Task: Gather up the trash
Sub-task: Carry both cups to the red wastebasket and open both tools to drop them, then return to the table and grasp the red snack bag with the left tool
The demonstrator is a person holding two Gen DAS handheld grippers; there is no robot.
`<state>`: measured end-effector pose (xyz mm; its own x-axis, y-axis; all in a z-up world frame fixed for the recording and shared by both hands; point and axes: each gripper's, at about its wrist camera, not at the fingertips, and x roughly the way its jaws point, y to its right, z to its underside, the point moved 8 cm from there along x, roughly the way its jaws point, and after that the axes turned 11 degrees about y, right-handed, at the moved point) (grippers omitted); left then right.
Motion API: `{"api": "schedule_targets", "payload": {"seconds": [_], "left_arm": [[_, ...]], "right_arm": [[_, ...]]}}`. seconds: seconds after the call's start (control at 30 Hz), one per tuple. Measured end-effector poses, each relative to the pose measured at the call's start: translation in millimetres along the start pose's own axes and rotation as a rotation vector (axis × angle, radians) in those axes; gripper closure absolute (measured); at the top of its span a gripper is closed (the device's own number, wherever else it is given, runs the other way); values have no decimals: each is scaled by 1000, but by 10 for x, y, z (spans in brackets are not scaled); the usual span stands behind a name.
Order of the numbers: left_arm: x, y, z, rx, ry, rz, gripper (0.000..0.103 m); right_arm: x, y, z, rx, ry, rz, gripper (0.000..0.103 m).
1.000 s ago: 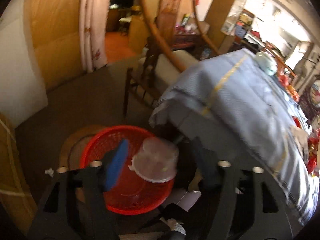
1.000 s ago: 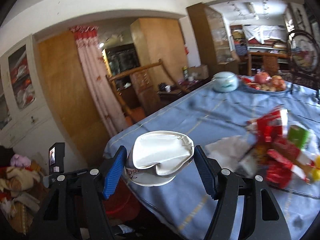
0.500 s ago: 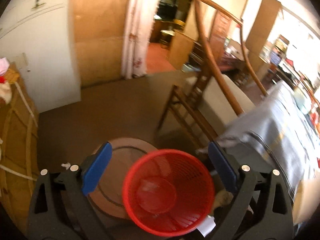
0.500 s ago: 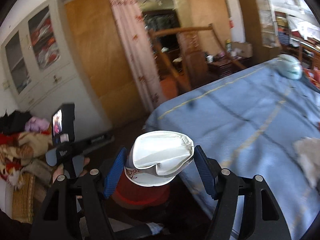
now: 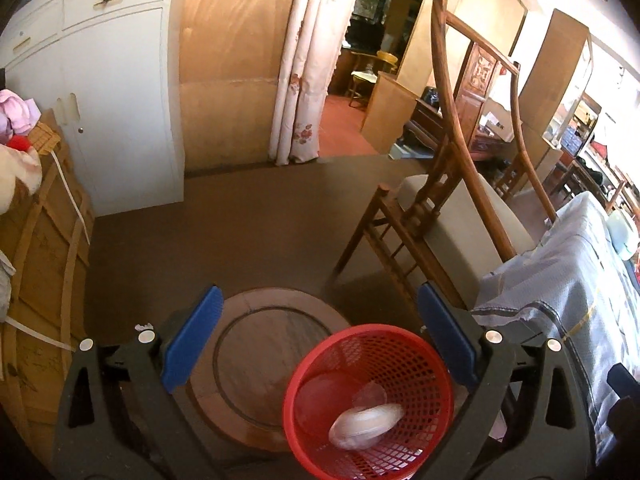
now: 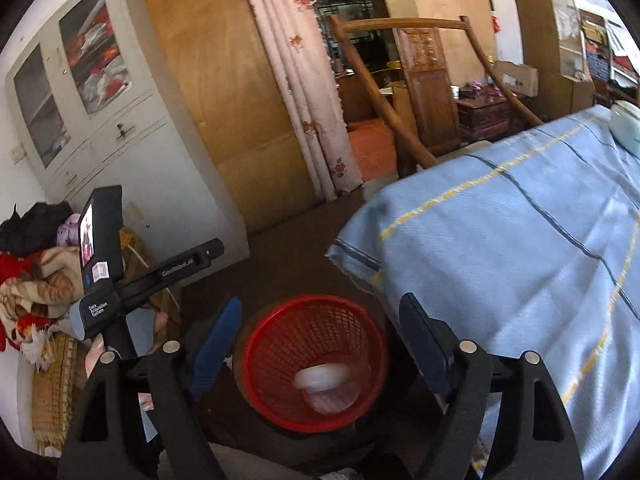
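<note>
A red mesh basket [image 5: 370, 400] [image 6: 314, 362] stands on the floor beside the table. Inside it lie a clear plastic lid [image 5: 370, 394] and a crushed white paper cup [image 5: 366, 420] [image 6: 324, 376], the cup blurred in the right wrist view. My left gripper [image 5: 320, 340] hangs above the basket's left side, open and with nothing between its blue pads. My right gripper [image 6: 320, 340] is over the basket with its jaws opening, and nothing sits between the pads. The left gripper's body [image 6: 104, 264] and the hand holding it show at the left of the right wrist view.
A round wooden stool top [image 5: 256, 360] sits left of the basket. The table with a blue cloth [image 6: 520, 240] rises to the right, a wooden chair [image 5: 452, 208] behind it. Tied cartons [image 5: 36, 280] with clothes and a white cabinet [image 5: 112, 92] line the left wall.
The right gripper swung from over the table down to the basket and let go of the crushed cup, which now lies inside. The left gripper dropped the clear lid in and shifted left.
</note>
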<state>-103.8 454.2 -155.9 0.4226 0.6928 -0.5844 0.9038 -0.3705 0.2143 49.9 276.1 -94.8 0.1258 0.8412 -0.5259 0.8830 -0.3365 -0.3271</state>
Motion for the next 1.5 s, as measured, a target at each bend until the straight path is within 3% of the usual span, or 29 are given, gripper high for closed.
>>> {"api": "schedule_targets", "payload": {"seconds": [0.37, 0.67, 1.0, 1.2, 1.5], "left_arm": [[-317, 472, 33, 84, 19, 89, 9], [-802, 1166, 174, 189, 19, 257, 7], [-1262, 2257, 682, 391, -37, 460, 7], [-1511, 3084, 1034, 506, -98, 631, 7], [-1745, 4091, 1480, 656, -117, 765, 7]], "right_arm": [[-650, 406, -63, 25, 132, 109, 15], [-1574, 868, -79, 83, 298, 245, 8], [-2898, 1803, 258, 198, 467, 527, 6], [-3525, 2467, 610, 281, 508, 738, 6], [-4150, 3183, 1035, 387, 531, 940, 6]]}}
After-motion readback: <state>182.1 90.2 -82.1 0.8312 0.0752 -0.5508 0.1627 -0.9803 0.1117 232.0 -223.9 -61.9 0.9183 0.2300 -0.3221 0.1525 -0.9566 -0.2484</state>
